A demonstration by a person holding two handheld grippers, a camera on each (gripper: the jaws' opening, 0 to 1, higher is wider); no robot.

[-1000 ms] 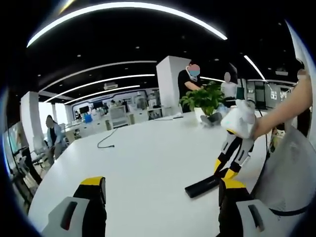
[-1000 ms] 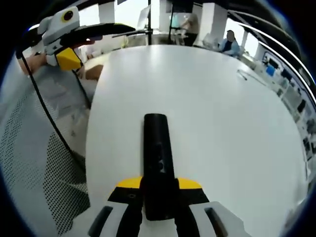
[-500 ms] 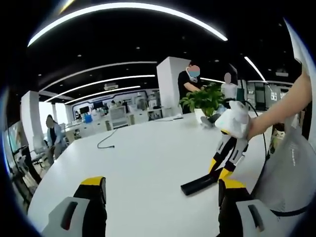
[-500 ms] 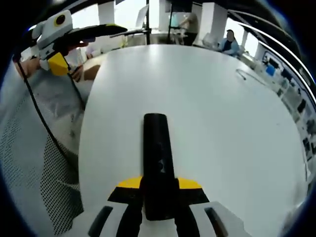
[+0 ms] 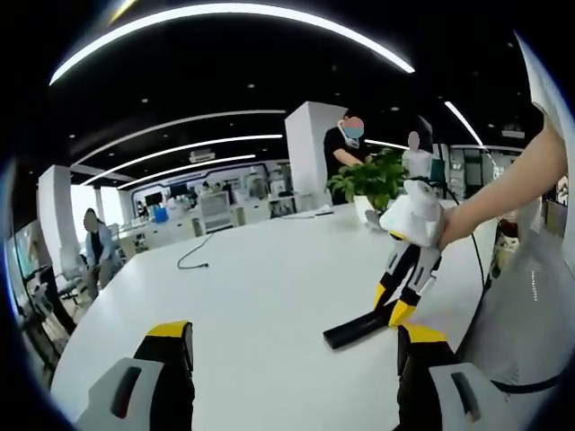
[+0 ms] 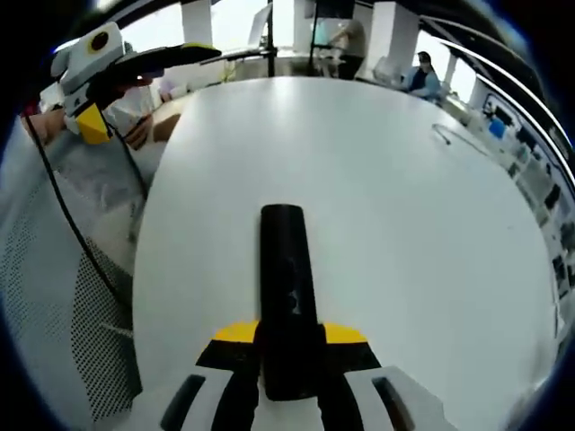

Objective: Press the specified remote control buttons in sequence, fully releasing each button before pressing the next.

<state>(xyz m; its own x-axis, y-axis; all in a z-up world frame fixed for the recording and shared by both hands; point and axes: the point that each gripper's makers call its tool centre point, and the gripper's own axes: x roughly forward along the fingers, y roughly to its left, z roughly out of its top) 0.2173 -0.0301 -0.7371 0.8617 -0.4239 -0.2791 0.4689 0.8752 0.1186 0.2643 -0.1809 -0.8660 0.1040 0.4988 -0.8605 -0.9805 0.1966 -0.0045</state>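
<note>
Fingers [image 5: 166,359] of the left gripper [image 5: 292,368], grey with yellow tips, stand wide apart at the bottom of the left gripper view with nothing between them, raised above the large white oval worktop [image 5: 252,296]. Further right in that view, the right gripper [image 5: 395,301] reaches down to the worktop, held by a person's hand [image 5: 449,229], and its fingers are closed on one end of a long, slim black plastic remote control [image 5: 355,329]. The remote lies on the worktop, its free end pointing left. Behind it stands a green leafy potted plant [image 5: 373,180], and a thin dark cable [image 5: 202,250] lies on the worktop well to the left.

In the right gripper view, the left gripper [image 6: 99,67] is held in the air at the upper left, beside the person's grey mesh clothing [image 6: 63,269]. At centre, the remote control [image 6: 286,278] stretches straight ahead on the white worktop [image 6: 422,242], its near end clamped between the right gripper [image 6: 289,346] and its yellow-tipped fingers [image 6: 235,334].
</note>
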